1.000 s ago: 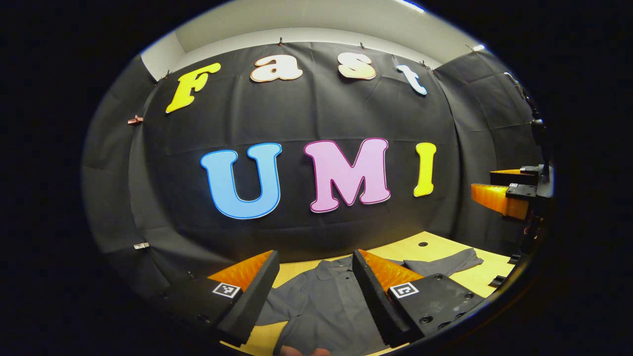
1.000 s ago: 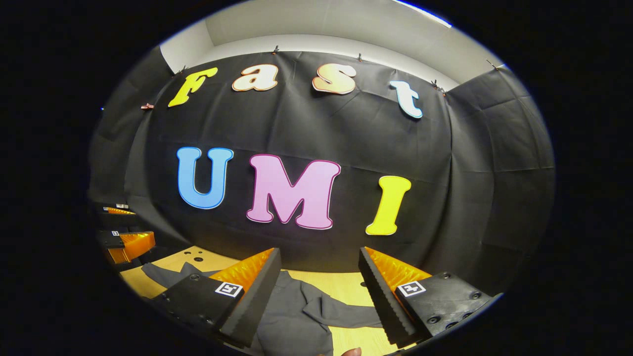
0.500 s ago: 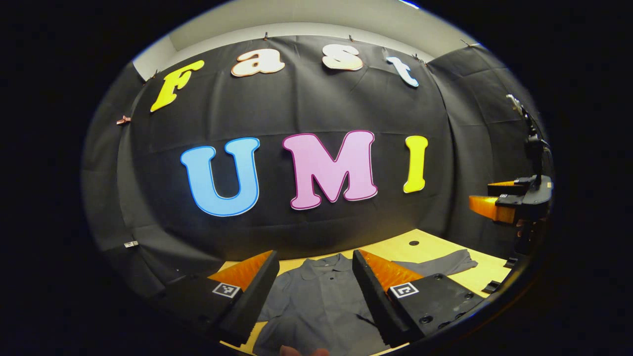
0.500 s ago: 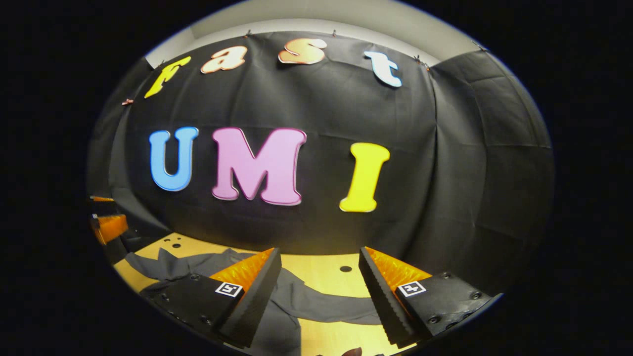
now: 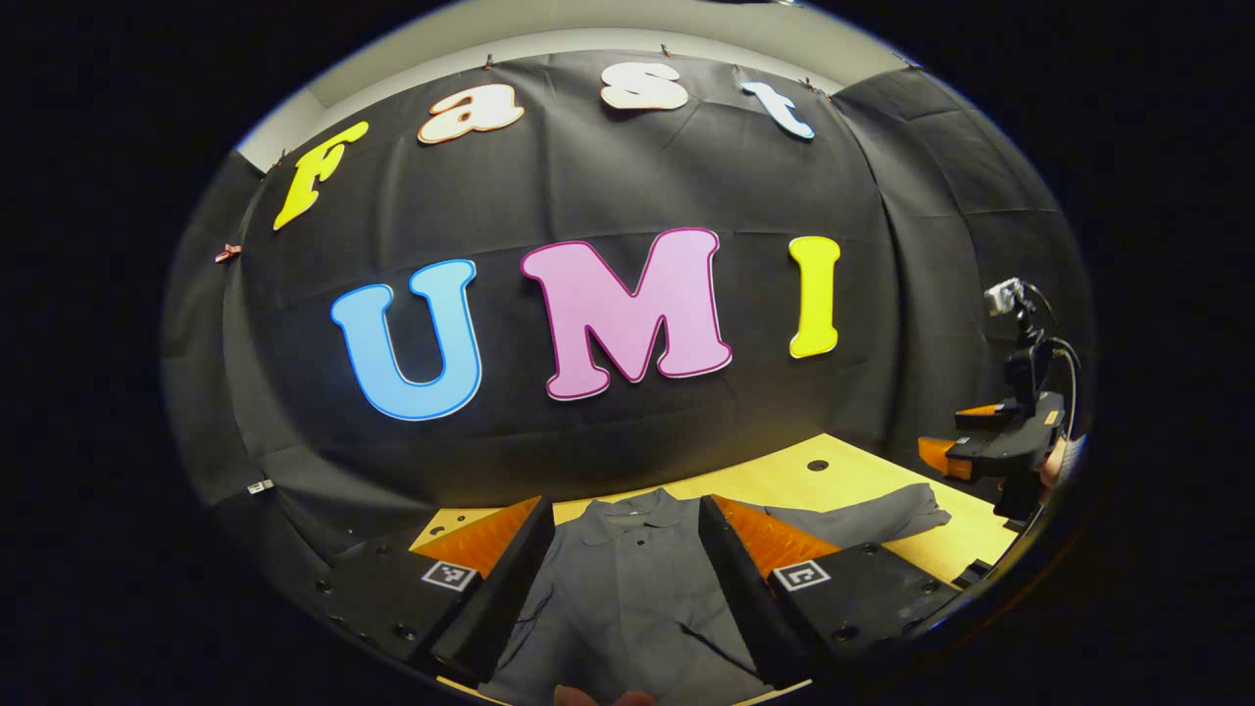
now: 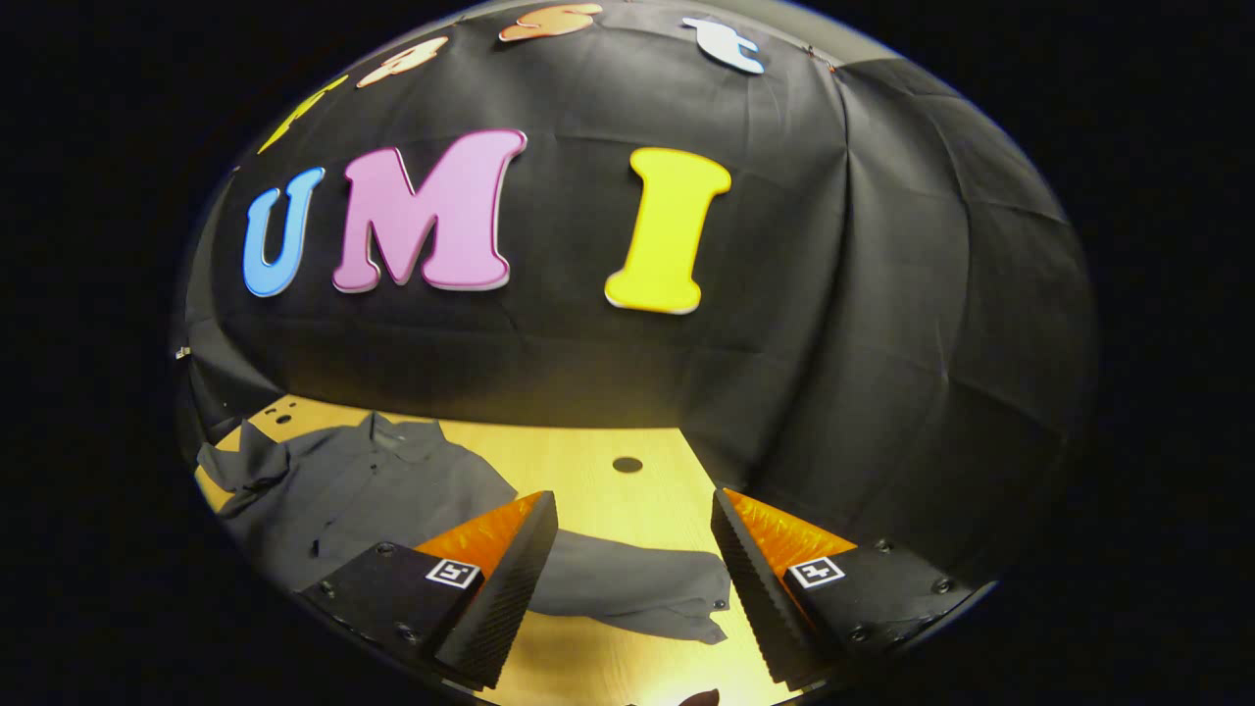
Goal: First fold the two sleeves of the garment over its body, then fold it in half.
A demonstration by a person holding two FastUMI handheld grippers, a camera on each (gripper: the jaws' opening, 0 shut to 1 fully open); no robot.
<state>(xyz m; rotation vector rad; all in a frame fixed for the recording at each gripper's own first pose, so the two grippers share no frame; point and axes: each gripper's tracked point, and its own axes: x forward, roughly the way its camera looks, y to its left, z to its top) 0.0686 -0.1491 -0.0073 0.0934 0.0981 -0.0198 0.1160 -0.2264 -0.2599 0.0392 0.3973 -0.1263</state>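
Garment [image 5: 627, 588] lies flat on table [image 5: 784, 480], no readable label; left tongs [image 5: 623, 579] and right tongs [image 6: 632, 579] both apart

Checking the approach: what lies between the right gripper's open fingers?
In the right gripper view, the shirt's sleeve on the bare table lies between the right gripper fingers.

The garment [image 5: 627, 588] is a plain dark grey shirt with no print; its collar [image 5: 632, 512] and its buttons are the same grey. The sleeve [image 6: 627, 583] is also plain grey. The worktop [image 6: 578, 456] is light yellow wood with small dark round holes [image 6: 627, 464]. On the body of each claw sits a small white square tag [image 5: 802, 576] with a black pattern. The booth wall [image 6: 882, 294] is black cloth.
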